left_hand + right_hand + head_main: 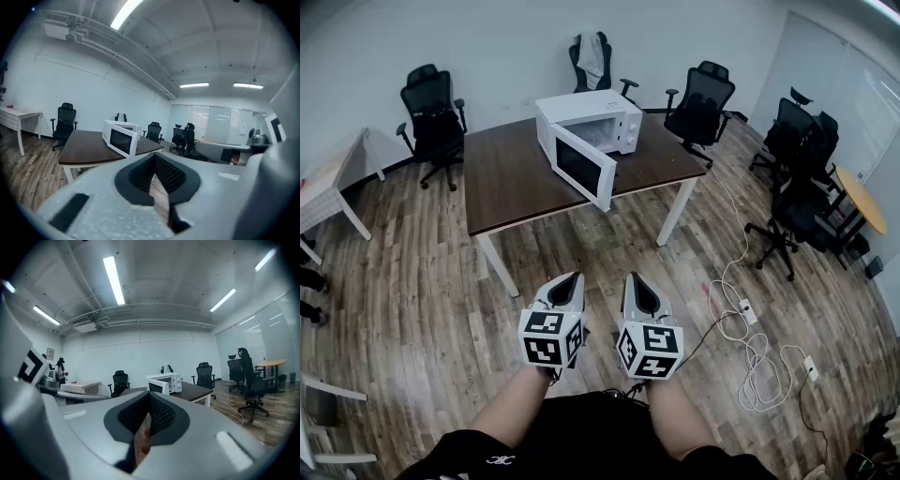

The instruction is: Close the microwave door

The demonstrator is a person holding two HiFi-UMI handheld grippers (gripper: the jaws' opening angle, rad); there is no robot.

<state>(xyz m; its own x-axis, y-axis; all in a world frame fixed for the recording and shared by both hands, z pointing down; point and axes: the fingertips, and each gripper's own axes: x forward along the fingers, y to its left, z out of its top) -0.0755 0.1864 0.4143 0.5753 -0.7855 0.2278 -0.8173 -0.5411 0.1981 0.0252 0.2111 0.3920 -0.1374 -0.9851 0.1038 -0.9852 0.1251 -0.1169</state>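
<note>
Closing the microwave door requires nearing the worktop; left claw and right claw, both clenched empty, can push it.

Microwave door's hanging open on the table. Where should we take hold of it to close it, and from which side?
Take the door at its free vertical edge, the end farthest from the hinge on the microwave. Its dark-windowed outer face looks to the head view's left, so come from that side and push it shut; a flat panel probably needs no pinch.
</note>
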